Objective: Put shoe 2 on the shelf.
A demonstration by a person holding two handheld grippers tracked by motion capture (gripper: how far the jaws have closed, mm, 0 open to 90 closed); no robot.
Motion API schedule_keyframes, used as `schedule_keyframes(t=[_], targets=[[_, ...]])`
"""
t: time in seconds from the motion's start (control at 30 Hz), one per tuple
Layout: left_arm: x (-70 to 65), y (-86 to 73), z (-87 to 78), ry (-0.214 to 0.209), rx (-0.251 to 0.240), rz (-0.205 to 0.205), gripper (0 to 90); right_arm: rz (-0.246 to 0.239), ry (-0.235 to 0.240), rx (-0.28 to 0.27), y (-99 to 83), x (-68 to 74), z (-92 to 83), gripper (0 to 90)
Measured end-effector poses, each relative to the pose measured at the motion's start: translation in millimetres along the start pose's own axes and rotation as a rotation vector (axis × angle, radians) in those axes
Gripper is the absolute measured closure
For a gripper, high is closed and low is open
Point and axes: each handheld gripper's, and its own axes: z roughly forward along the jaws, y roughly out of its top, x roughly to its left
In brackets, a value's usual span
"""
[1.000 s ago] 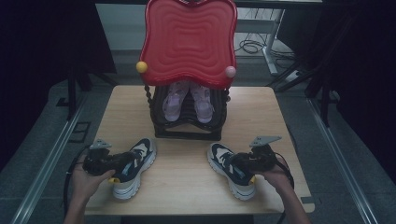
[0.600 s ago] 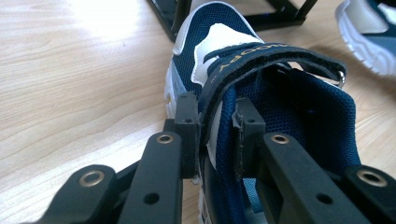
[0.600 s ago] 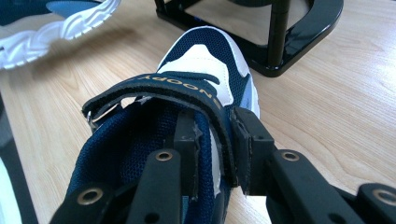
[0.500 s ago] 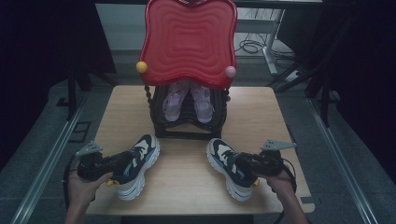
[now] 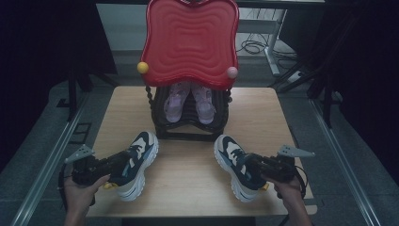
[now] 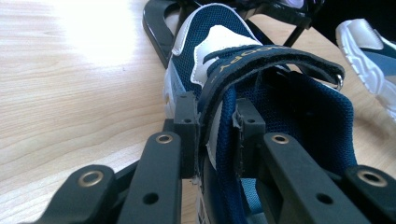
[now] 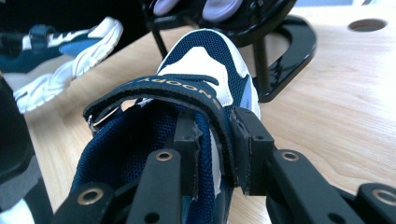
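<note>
The room is dark around a pale wooden table (image 5: 188, 174) that stands on a grey floor (image 5: 42, 141), with black stands and loose cables behind it. At the far middle of the table sits a black wire shoe rack (image 5: 190, 123) under a big red wavy board (image 5: 189, 40); a pair of lilac shoes (image 5: 188, 101) rests toe-down inside the rack.

Two navy-and-white sneakers lie on the near half of the table, well apart, toes toward the rack. The left sneaker (image 5: 134, 162) sits in front of the rack's left foot, the right sneaker (image 5: 237, 165) in front of its right foot.

The left gripper (image 6: 215, 140) has its jaws clamped on the side wall of the left sneaker's opening, one pad inside and one outside, just beneath the strap. The right gripper (image 7: 215, 144) pinches the right sneaker's side wall and strap end the same way.

Both hands come in from the near edge: the left hand (image 5: 80, 190) at the table's left corner and the right hand (image 5: 289, 186) at its right, each holding its gripper nearly level and angled inward toward the rack.
</note>
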Motion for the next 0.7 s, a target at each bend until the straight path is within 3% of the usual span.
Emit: schedule_keyframes(t=[0.17, 0.3, 0.4, 0.7], targets=[[1.9, -0.8, -5.7, -0.009, -0.027, -0.023, 75.2, 0.02, 0.001, -0.037, 0.3, -4.5, -10.8, 72.6], [0.6, 1.0, -9.5, -0.049, -0.042, -0.031, 75.2, 0.035, -0.001, -0.065, 1.4, -6.1, -18.2, 72.6], [-1.4, 2.0, -10.0, -0.036, -0.039, -0.014, 75.2, 0.043, 0.006, -0.079, 1.8, -6.2, -23.4, 72.6], [0.7, 3.3, -14.3, -0.012, -0.064, -0.019, 75.2, 0.052, -0.018, -0.129, 4.2, -8.5, -38.3, 72.6]])
